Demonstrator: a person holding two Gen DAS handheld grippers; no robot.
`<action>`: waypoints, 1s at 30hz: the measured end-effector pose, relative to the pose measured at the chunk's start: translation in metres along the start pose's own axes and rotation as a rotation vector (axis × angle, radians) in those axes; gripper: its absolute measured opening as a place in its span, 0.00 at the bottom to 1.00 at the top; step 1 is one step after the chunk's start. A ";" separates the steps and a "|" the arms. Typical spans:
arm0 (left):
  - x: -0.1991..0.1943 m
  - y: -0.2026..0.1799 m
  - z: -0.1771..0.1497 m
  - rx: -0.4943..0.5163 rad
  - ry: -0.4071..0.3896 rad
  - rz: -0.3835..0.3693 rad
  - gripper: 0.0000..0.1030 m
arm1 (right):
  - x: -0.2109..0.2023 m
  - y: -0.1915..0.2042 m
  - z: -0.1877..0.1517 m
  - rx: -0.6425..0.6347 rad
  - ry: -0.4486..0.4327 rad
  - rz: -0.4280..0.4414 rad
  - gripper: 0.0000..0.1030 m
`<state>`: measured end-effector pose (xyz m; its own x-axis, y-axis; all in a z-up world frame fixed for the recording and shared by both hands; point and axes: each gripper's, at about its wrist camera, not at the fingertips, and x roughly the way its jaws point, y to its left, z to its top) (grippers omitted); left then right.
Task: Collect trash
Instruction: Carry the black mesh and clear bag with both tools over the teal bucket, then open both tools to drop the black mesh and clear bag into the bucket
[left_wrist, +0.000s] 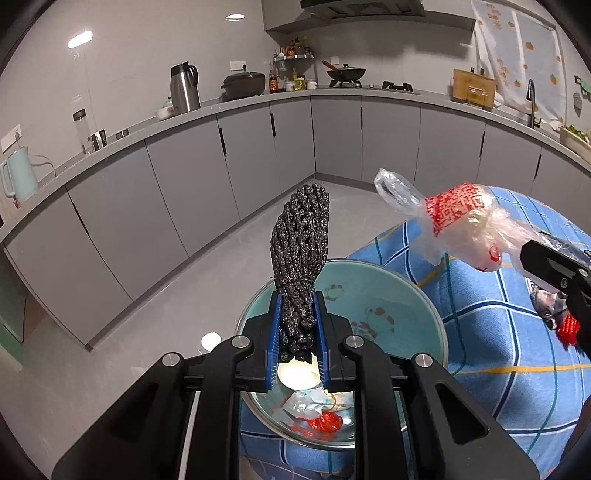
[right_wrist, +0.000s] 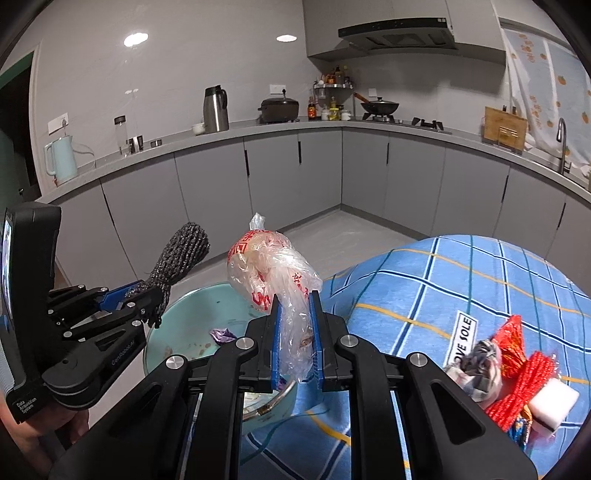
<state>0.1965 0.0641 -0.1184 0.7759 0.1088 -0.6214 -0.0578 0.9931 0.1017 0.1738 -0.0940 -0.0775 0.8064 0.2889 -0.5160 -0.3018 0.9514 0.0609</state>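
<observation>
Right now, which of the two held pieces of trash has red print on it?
The clear plastic bag, pinched in the right gripper jaws. The left gripper holds a dark grey knitted glove with no print; both are above the teal bowl.

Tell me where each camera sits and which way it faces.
Left wrist: on the left gripper, facing down over the basin; its fingers clamp a dark mesh scrubber.
Right wrist: on the right gripper, clamping a plastic bag; a hand shows.
Shared: each sees the other gripper, the basin, the checked cloth.
</observation>
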 end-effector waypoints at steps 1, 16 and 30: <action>0.002 0.000 0.000 -0.002 0.004 -0.001 0.17 | 0.003 0.001 -0.001 -0.002 0.005 0.004 0.14; 0.029 0.002 -0.006 -0.003 0.060 -0.017 0.18 | 0.053 0.013 -0.014 -0.033 0.099 0.047 0.15; 0.037 -0.001 -0.012 0.017 0.078 -0.019 0.35 | 0.065 0.004 -0.023 -0.007 0.124 0.060 0.42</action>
<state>0.2178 0.0680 -0.1504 0.7255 0.0935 -0.6818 -0.0323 0.9943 0.1020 0.2129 -0.0735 -0.1299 0.7176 0.3297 -0.6135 -0.3520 0.9318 0.0889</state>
